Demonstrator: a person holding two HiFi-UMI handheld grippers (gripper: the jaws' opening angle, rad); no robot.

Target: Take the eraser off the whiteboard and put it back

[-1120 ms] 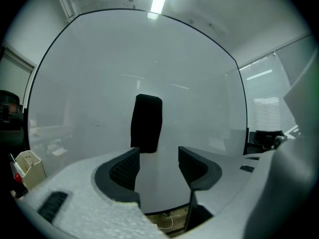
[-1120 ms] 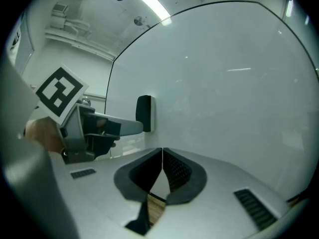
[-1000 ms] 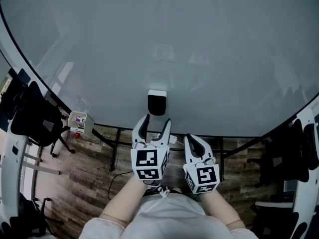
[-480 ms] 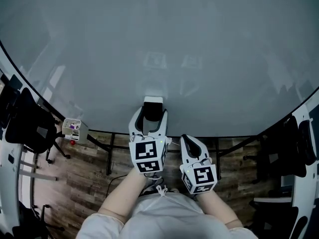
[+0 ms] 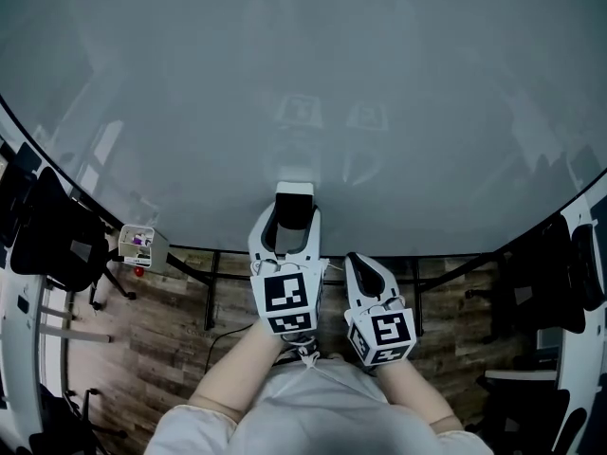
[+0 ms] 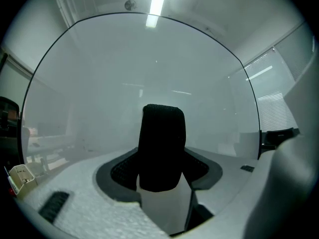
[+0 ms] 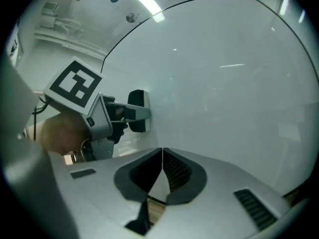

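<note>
The eraser [image 5: 295, 207], black with a white cap, sticks to the lower part of the big grey whiteboard [image 5: 303, 83]. My left gripper [image 5: 290, 214] points level at the board, one finger on each side of the eraser. In the left gripper view the eraser [image 6: 160, 148] fills the gap between the pads, and the jaws are closing onto its sides. My right gripper [image 5: 361, 265] hangs just right of it, shut and holding nothing, its tips short of the board. The right gripper view shows the left gripper [image 7: 130, 114] around the eraser [image 7: 139, 99].
Below the board's lower edge lie a wooden floor and the board's dark stand legs [image 5: 212, 287]. A small white box [image 5: 142, 243] sits at the left, with black chairs at the far left [image 5: 47, 235] and far right [image 5: 550, 282].
The left gripper has moved up from below the eraser, so its fingers now flank the eraser. The right gripper has hardly moved.
</note>
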